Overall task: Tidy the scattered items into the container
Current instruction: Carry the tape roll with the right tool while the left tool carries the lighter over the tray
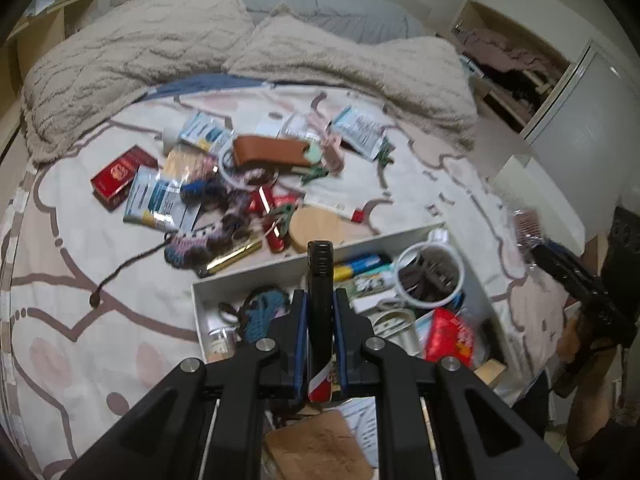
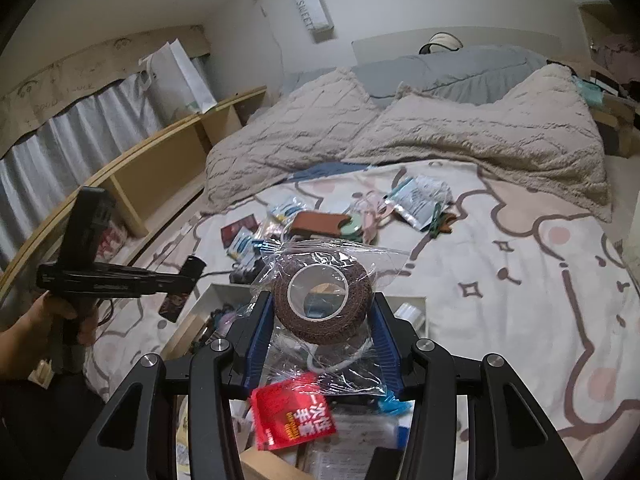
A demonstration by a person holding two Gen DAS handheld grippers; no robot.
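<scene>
My left gripper (image 1: 320,300) is shut on a black lighter-like stick (image 1: 319,276) with a red and white base, held over the white container (image 1: 224,280) on the bed. My right gripper (image 2: 320,312) is shut on a clear plastic bag holding a brown bandage roll (image 2: 322,304), held above the same container (image 2: 416,302). Scattered items lie in a pile beyond the container: a brown leather case (image 1: 272,152), a red box (image 1: 120,174), foil packets (image 1: 156,200), a wooden disc (image 1: 316,226). The left gripper also shows in the right wrist view (image 2: 188,276).
The container holds a white cup of dark clips (image 1: 430,276), a red packet (image 1: 448,336) and other small things. A beige fluffy blanket (image 1: 132,48) and grey pillow lie at the bed's head. Wooden shelving (image 2: 160,168) runs along the left. An open wardrobe (image 1: 516,64) stands right.
</scene>
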